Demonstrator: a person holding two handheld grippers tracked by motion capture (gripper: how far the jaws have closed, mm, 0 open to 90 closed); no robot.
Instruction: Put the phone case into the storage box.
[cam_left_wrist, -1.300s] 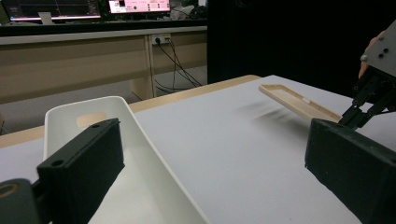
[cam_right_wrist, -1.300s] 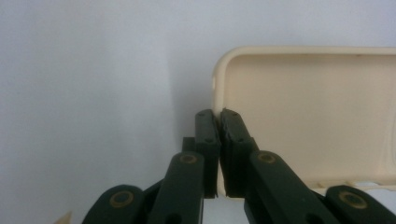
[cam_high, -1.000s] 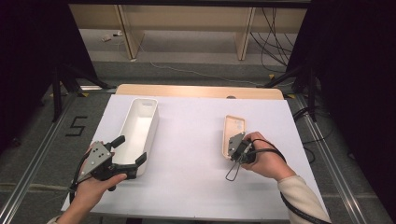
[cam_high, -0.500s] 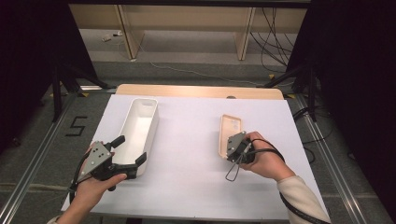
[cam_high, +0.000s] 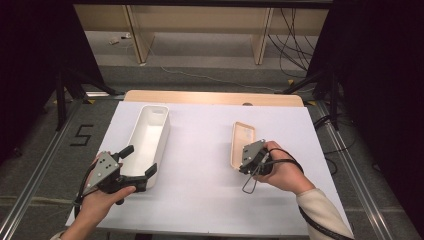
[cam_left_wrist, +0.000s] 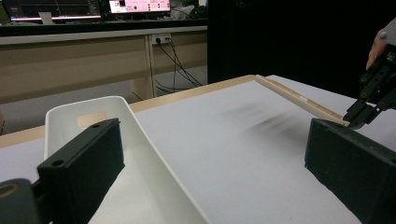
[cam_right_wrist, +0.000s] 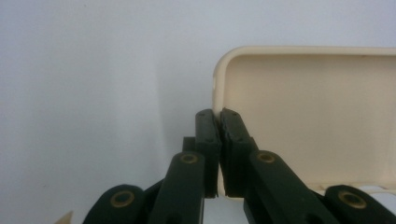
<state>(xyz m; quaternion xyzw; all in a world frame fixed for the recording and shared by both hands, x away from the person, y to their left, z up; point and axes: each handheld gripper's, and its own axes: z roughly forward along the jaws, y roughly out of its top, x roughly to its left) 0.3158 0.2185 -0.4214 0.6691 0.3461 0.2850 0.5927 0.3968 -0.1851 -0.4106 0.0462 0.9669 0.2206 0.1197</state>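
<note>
lid (cam_high: 242, 144) | far end swung slightly left | right gripper (cam_high: 243, 159) pinching edge

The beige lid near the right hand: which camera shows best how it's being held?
The right gripper view: the right gripper pinches the beige lid at its rim, jaws shut. The high view shows the whole lid lying flat on the table, grip small. The left gripper view shows its edge side-on.

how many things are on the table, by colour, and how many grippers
white box: 1
beige lid: 1
black grippers: 2, the left gripper and the right gripper
total: 4
</note>
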